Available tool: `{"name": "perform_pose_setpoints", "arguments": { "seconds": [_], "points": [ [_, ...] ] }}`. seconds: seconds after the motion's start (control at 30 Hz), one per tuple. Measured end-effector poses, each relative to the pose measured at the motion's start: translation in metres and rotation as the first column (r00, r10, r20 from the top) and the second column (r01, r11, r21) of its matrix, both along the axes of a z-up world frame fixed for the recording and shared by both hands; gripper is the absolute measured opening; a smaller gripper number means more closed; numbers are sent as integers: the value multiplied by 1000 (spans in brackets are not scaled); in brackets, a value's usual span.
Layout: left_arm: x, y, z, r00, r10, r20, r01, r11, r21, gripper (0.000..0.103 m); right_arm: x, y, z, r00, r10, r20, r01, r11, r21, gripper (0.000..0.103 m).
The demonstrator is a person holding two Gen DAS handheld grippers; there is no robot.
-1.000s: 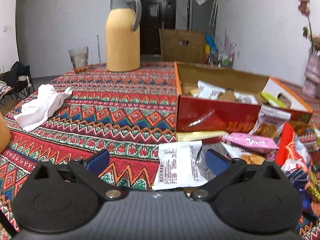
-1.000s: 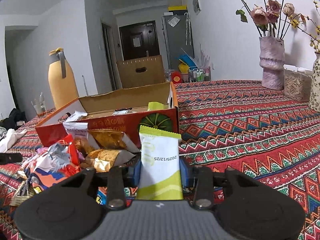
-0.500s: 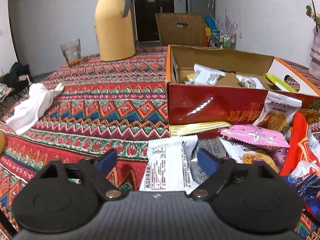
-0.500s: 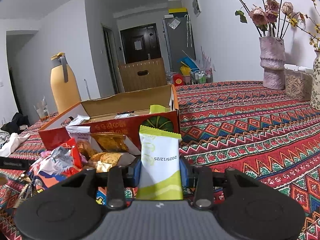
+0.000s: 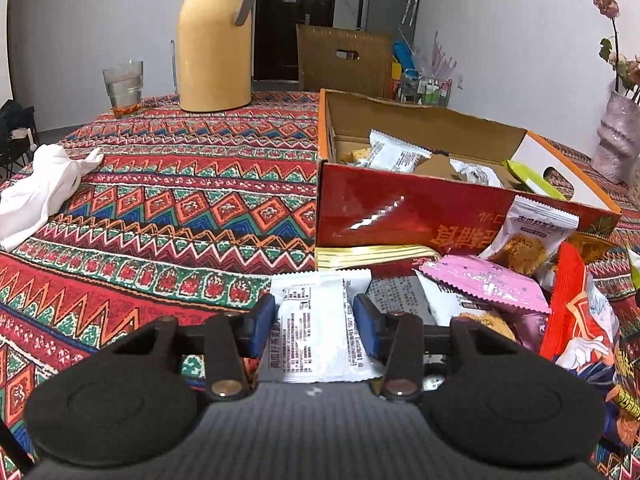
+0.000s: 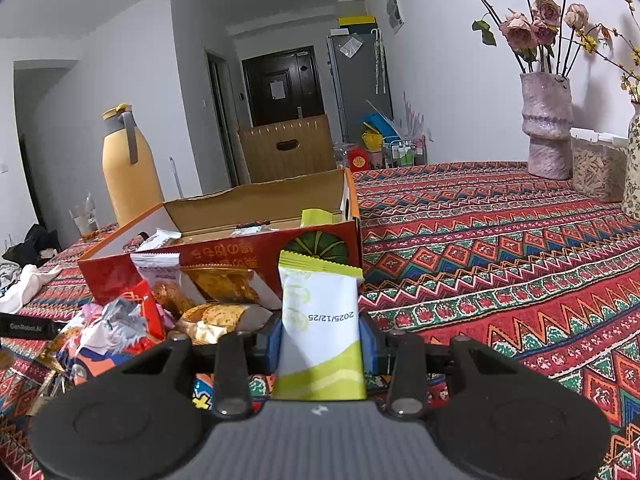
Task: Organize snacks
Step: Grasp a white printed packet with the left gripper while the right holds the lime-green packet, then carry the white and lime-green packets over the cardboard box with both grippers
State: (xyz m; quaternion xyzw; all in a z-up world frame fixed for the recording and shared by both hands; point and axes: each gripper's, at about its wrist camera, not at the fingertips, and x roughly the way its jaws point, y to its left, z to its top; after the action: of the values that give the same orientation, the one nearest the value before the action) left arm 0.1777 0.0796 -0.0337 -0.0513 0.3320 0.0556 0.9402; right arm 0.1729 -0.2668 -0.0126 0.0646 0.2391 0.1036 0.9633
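Snacks (image 5: 488, 284) lying piled on patterned tablecloth (image 5: 180, 208) against red box (image 5: 400, 208). Am closing left gripper (image 5: 315, 322) jaws around white packet (image 5: 316, 336), pads touching its edges. Am holding green-white packet (image 6: 320, 324) upright, clamped in right gripper (image 6: 320, 344).

On your patterned tablecloth (image 5: 168, 216) you have a yellow thermos jug (image 5: 214, 40) standing upright at the far edge, with a drinking glass (image 5: 123, 84) near it. A crumpled white cloth (image 5: 40, 192) lies well apart; a pink vase (image 6: 546, 124) holds dried roses (image 6: 532, 20) beside a clear container (image 6: 596, 168).
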Motion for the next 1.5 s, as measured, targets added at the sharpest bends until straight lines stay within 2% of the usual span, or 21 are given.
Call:
{"name": "perform_pose_setpoints", "arguments": {
  "seconds": [0.27, 0.5, 0.83, 1.1, 1.5],
  "points": [
    [-15, -3, 12, 997, 4, 76, -6, 1000, 22, 42, -3, -1, 1, 1000, -1, 24, 1, 1000, 2, 38],
    [-23, -5, 33, 991, -4, 137, 1, 1000, 26, 42, -6, 4, 7, 999, -9, 53, 10, 1000, -18, 38],
    [-18, -15, 65, 978, -10, 208, 4, 1000, 27, 42, 0, 12, 39, 991, 7, 137, 0, 999, -48, 38],
    [-1, -26, 87, 969, -24, 248, 15, 999, 38, 42, 29, 29, 61, 983, 35, 180, -21, 997, -78, 38],
    [42, -39, 100, 965, -22, 262, 8, 998, 56, 42, 87, 57, 80, 977, 78, 197, -61, 994, -95, 38]
  ]
}}
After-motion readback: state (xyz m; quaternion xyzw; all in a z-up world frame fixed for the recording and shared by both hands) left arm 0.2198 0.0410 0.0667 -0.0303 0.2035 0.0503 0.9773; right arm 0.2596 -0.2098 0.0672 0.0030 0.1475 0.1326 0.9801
